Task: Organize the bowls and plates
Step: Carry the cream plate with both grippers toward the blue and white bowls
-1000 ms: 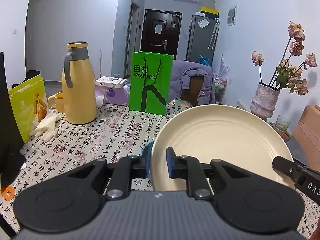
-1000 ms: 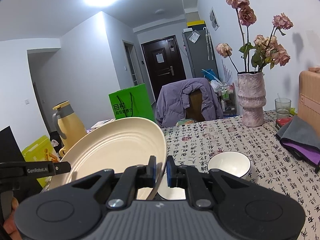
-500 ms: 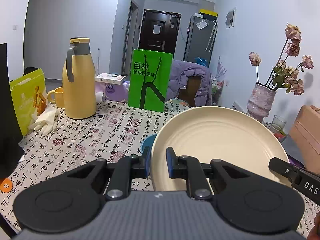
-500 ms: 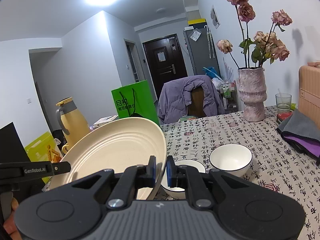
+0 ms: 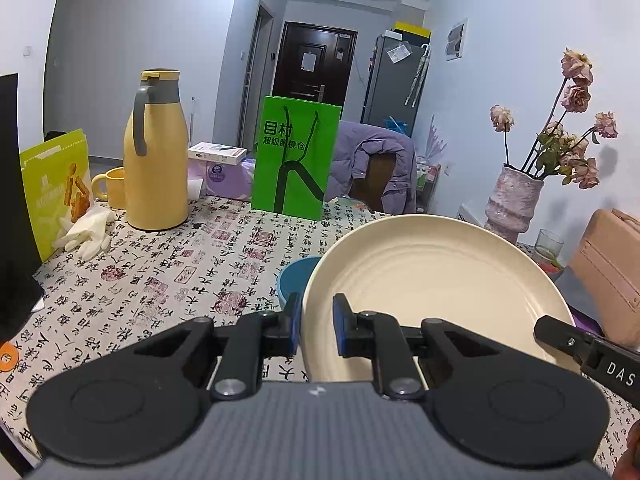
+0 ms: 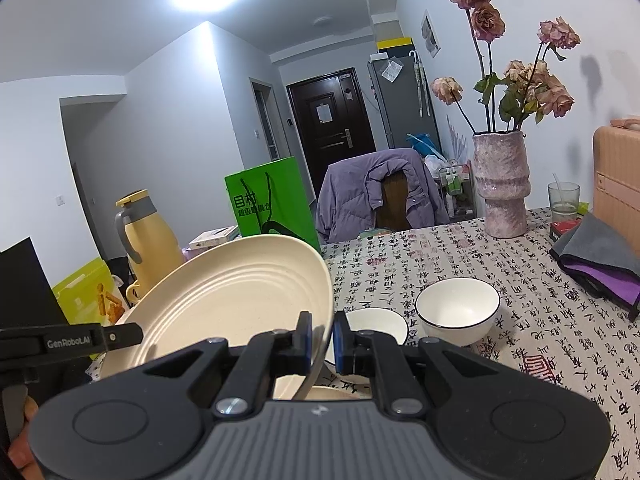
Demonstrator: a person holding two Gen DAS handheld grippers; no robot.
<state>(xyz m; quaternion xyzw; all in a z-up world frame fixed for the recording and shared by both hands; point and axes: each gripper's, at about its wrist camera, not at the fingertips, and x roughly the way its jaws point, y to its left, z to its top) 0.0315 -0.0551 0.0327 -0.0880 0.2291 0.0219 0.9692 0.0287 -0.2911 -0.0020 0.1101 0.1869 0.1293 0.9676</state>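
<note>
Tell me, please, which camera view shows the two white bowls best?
The right wrist view. There both white bowls stand on the table to the right of the cream plate; the nearer one is partly hidden behind the right gripper. In the left wrist view the plate covers that area, so neither is visible.

Two close wrist views, shared cream plate (image 5: 432, 280)

Cream plate (image 5: 432, 280) hides most of the blue bowl (image 5: 294, 280) in left view; only its left rim shows. Plate's lower edge is lost behind the left hand-held gripper (image 5: 316, 326) body. In right view the plate (image 6: 240, 300) covers part of the nearer white bowl (image 6: 376, 322) and the mug by the yellow jug (image 6: 150, 236). Something cream under the right hand-held gripper (image 6: 320, 336): can't identify. Black panel (image 5: 14, 200) cut by frame edge.
</note>
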